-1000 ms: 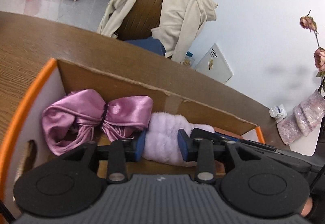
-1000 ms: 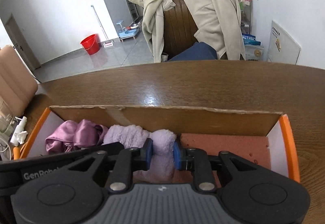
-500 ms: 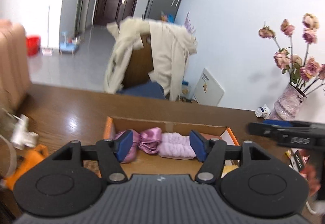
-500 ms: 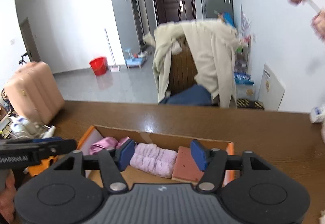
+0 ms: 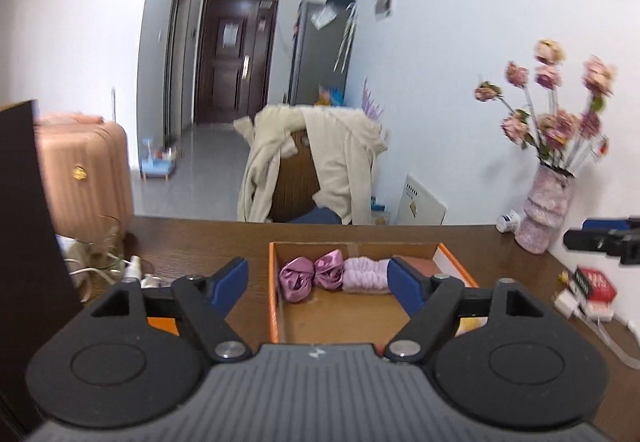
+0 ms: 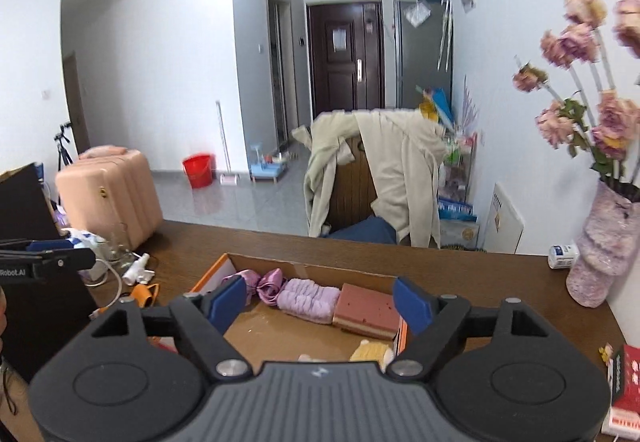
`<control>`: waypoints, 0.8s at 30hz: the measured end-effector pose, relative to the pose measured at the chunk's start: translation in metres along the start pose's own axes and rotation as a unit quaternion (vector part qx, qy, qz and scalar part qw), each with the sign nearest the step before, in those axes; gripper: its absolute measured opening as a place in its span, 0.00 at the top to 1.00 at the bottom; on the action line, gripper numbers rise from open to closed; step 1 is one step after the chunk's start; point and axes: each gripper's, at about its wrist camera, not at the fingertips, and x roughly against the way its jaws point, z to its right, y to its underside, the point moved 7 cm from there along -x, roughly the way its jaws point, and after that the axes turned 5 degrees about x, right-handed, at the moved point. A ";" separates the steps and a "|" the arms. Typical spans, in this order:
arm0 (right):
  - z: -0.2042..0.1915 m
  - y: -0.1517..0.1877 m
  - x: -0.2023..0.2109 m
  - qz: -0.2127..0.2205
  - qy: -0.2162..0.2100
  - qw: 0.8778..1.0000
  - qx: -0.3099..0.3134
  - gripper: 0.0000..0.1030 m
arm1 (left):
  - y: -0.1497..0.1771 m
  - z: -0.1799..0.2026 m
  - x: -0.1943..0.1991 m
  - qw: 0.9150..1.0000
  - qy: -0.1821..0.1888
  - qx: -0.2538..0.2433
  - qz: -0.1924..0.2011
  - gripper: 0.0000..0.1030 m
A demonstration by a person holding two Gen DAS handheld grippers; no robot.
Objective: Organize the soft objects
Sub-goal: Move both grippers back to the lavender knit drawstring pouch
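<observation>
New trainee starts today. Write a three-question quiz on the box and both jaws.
1. True or false: the fluffy lilac headband lies between the shiny purple satin bow and the reddish-brown sponge block.
2. What holds them? A. orange-edged cardboard box B. glass vase C. red bucket
3. Fill in: the jaws of the left gripper and right gripper are ____.

Key: 1 true; 2 A; 3 open, holding nothing.

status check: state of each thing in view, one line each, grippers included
left gripper: open, nothing between the jaws, which have just been opening
right gripper: open, empty, jaws have just been opening
cardboard box: open-topped, on the table
satin bow: lying in the box, at the left end of the back row
fluffy purple roll: lying beside the bow
pink sponge: lying flat, right of the roll
vase: upright
</observation>
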 end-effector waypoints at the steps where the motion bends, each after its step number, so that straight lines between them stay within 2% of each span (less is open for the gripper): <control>1: -0.004 0.012 0.014 0.014 -0.001 1.000 0.001 0.16 | 0.012 0.000 0.013 1.000 0.000 -0.009 0.009 0.22; 6: -0.030 0.080 0.072 0.057 0.008 0.998 0.018 0.16 | 0.077 -0.005 0.067 0.999 -0.005 0.008 0.044 0.10; 8: -0.041 0.112 0.091 0.071 0.011 0.997 0.016 0.12 | 0.103 -0.007 0.087 0.998 -0.012 0.007 0.056 0.06; 12: -0.060 0.179 0.118 0.064 0.037 0.997 0.013 0.08 | 0.152 -0.009 0.124 0.997 -0.030 -0.007 0.073 0.00; 15: -0.076 0.225 0.135 0.050 0.081 0.995 0.031 0.05 | 0.180 -0.015 0.143 0.997 -0.040 -0.003 0.065 0.00; 17: -0.082 0.247 0.145 0.044 0.089 0.995 0.008 0.04 | 0.192 -0.018 0.148 0.998 -0.039 0.001 0.052 0.00; 20: -0.093 0.257 0.144 0.032 0.065 0.997 -0.002 0.02 | 0.197 -0.022 0.146 0.998 -0.042 0.003 0.045 0.00; 24: -0.100 0.249 0.136 0.038 0.065 0.997 0.000 0.02 | 0.197 -0.025 0.137 0.998 -0.044 0.017 0.039 0.00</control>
